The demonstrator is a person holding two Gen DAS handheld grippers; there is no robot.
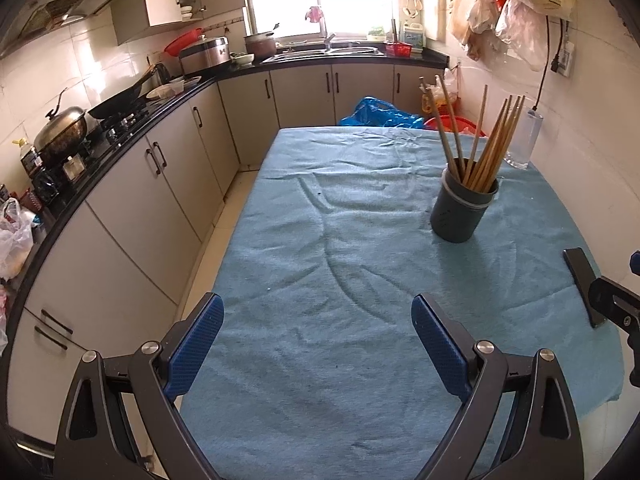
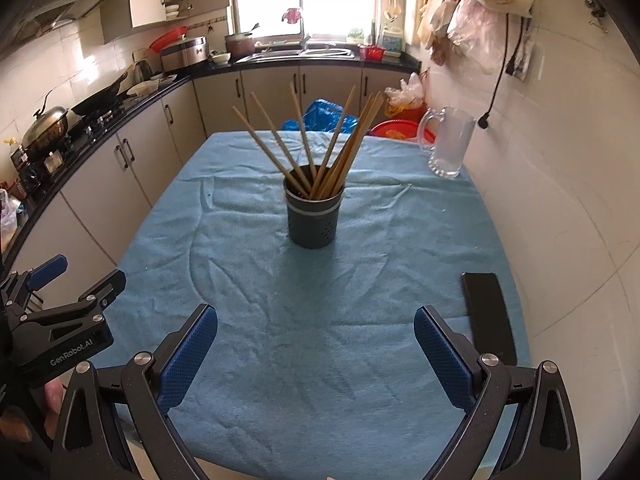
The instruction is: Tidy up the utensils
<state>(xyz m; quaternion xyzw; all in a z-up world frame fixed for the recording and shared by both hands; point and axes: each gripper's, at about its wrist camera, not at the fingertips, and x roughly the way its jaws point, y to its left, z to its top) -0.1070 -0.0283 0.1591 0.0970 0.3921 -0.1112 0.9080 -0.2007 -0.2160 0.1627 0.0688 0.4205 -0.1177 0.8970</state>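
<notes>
A dark grey utensil holder (image 1: 462, 210) (image 2: 314, 218) stands upright on the blue cloth-covered table (image 1: 320, 280) (image 2: 280, 300). Several wooden chopsticks (image 1: 486, 148) (image 2: 320, 152) fan out of its top. My left gripper (image 1: 318, 344) is open over the near part of the table, with the holder far ahead to its right and nothing between its fingers. My right gripper (image 2: 316, 354) is open too, empty, with the holder straight ahead. The left gripper (image 2: 76, 292) also shows at the left edge of the right wrist view.
A black phone (image 2: 488, 316) (image 1: 584, 284) lies on the cloth at the right near the wall. A clear glass mug (image 2: 448, 142) (image 1: 522, 140) stands at the far right corner. Kitchen counters (image 1: 120, 132) run along the left and back; a white wall (image 2: 560, 200) borders the right.
</notes>
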